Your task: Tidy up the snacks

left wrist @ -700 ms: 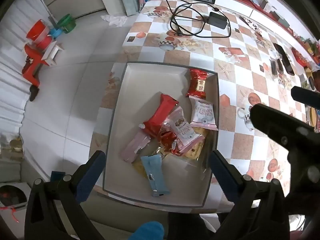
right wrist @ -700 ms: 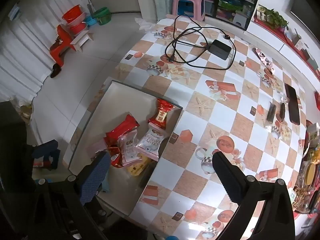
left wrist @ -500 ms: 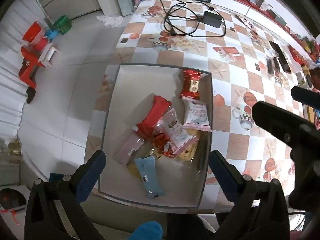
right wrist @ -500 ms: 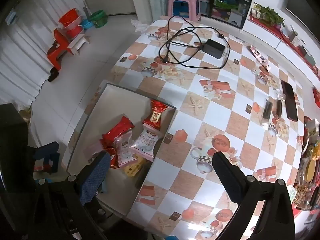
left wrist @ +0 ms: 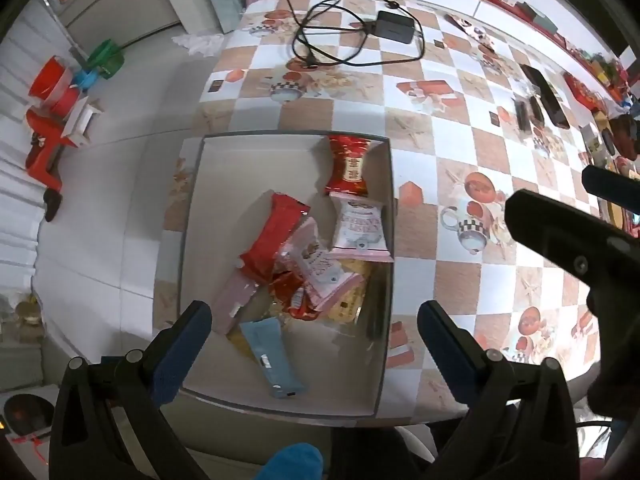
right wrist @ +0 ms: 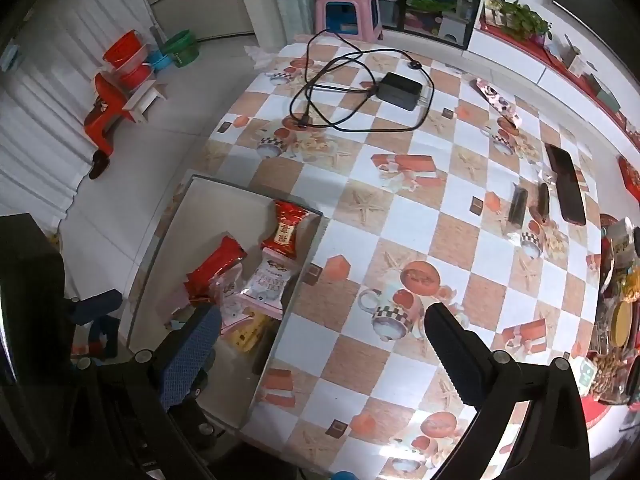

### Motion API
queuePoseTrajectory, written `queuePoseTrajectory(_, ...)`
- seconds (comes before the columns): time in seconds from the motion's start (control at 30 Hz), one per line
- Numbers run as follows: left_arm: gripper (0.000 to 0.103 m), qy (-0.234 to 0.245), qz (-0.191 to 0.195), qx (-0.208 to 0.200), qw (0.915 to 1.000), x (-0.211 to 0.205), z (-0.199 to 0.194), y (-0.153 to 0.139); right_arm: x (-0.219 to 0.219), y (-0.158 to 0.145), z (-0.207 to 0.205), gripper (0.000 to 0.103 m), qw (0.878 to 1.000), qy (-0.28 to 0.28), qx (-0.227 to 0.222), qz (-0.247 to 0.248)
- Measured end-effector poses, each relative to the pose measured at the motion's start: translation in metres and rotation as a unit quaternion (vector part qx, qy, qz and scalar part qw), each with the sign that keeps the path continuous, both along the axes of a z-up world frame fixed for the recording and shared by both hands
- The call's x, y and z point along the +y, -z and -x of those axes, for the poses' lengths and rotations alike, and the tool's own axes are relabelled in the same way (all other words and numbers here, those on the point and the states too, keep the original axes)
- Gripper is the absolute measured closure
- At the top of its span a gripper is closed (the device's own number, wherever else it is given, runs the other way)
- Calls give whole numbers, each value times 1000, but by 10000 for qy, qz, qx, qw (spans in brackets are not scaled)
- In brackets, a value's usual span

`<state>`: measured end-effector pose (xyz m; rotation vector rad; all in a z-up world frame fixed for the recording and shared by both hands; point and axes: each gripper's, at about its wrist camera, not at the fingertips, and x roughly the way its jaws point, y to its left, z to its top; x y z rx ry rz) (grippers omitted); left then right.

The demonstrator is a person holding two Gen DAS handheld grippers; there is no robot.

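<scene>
- The surface [right wrist: 420, 216] wore a checked cloth of white and terracotta squares, printed with starfish, cups and gift boxes.
- The tray [left wrist: 208, 216], at the surface's left edge, was pale grey-white with a darker grey rim.
- The snack packets [left wrist: 312, 248] were red, pink, light blue and yellow.
- The charger and cable [right wrist: 400, 86], near the far edge, were black.
- Both tongs had blue pads [left wrist: 180, 352] on black arms.
</scene>
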<state>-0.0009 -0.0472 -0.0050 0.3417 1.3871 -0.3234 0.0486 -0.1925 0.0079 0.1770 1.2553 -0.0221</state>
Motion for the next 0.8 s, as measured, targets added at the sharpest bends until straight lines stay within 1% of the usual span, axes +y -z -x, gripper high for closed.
queuePoseTrajectory(0.43,0,449,45,85,9989,-39,10,4,-36,2,15,1,9992,380,40,-68)
queuePoseTrajectory(0.63,0,681,22,172,9975,-62,16,10,-54,7,25,1,9982,576,82,-119)
queuePoseTrajectory(0.8,0,910,-120,296,9953,-88,21,22,-77,18,39,1,9962,823,214,-164)
